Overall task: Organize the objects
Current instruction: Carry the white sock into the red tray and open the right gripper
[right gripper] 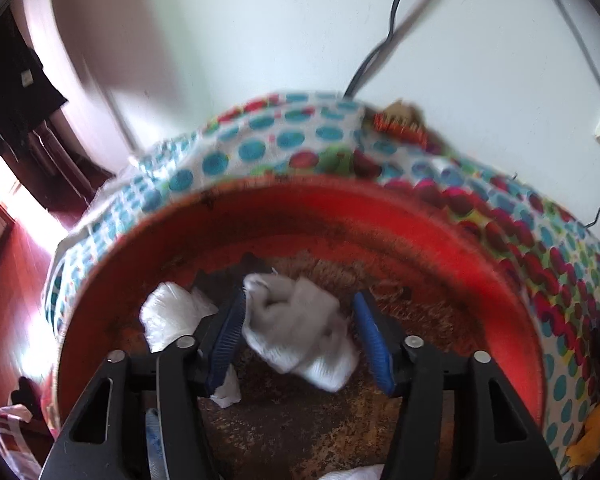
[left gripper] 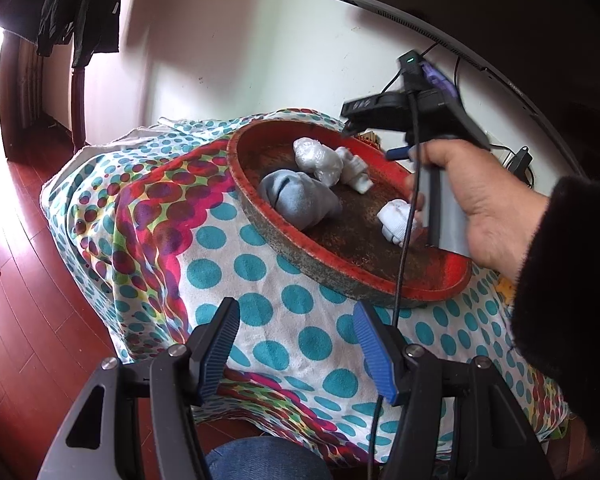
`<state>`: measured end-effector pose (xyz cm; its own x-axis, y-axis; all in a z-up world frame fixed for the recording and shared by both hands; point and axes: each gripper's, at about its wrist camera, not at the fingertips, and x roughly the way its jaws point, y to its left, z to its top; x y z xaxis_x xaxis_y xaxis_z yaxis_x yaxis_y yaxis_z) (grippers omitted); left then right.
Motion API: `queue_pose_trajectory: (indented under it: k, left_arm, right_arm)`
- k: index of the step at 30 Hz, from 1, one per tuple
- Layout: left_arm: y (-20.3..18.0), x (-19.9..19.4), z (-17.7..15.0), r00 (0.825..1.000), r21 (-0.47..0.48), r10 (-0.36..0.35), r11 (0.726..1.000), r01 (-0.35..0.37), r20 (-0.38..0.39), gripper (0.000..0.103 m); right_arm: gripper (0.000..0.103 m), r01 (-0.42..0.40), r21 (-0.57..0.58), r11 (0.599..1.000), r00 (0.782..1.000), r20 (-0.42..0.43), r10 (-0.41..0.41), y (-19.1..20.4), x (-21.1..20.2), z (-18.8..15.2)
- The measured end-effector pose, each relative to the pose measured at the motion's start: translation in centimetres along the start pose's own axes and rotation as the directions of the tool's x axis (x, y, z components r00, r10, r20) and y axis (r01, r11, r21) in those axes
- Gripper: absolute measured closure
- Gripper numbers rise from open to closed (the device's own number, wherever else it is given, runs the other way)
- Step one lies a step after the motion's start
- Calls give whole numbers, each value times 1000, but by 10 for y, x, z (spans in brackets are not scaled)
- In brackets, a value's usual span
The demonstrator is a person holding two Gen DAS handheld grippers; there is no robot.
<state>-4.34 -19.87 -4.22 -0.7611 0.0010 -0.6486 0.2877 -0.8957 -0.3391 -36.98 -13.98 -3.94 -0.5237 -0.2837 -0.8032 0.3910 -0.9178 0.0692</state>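
The right gripper (right gripper: 300,336) hangs inside the red tray (right gripper: 380,216), its fingers (right gripper: 370,340) parted around a crumpled white sock (right gripper: 300,328). The left pad seems to touch the cloth and the right pad stands clear, so nothing is gripped. The likeliest slip from here is cloth snagging on a ribbed pad as the tool lifts, dragging the sock back out or over the rim; the loose tail near the lower left pad adds to that risk. The black cable (left gripper: 404,248) hanging over the tray in the left wrist view could also catch a bundle. The left gripper (left gripper: 296,344) waits open and empty over the dotted cloth (left gripper: 260,272) covering the surface, at the bottom of its frame. In the tray lie a grey sock bundle (left gripper: 300,200) and white bundles (left gripper: 320,160). The right view is blurred, and the hand (left gripper: 472,200) hides part of the tray, so the count stays unsure, as does whether the sock rests fully on the floor.
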Motion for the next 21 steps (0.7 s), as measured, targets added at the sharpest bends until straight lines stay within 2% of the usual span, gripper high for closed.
queue_pose_trajectory:
  k: [3,6,8,10,13,16,17,21]
  left_arm:
    - [-7,-2,-2,1000,31,-1,1000,0,9,42]
    - [-18,-8,-6,999,87,-13,996,10,30,42]
    - [-29,-14,-9,998,137,-35,990,26,59,42]
    - [-41,-19,-12,995,196,-61,980,45,80,42]
    - [-60,-22,-21,990,278,-123,956,100,67,42]
    - [-81,-21,-31,983,344,-179,926,154,43,42]
    - [-89,-20,-35,981,363,-191,918,163,42,42]
    - [-119,-9,-54,977,434,-211,881,189,4,42]
  right_arm:
    - [16,-24,23,999,995,95,22,-14,-37,-3]
    - [16,-28,83,996,985,170,14,-46,-77,-12]
    - [16,-31,117,993,973,231,3,-80,-109,-29]
    - [14,48,124,991,954,289,-82,-112,-139,-50]
    - [8,211,164,964,899,355,-257,-173,-183,-93]
    - [3,338,253,907,843,348,-411,-239,-210,-142]
    - [3,353,298,887,836,326,-442,-264,-215,-159]
    - [3,365,431,825,836,238,-494,-335,-215,-214]
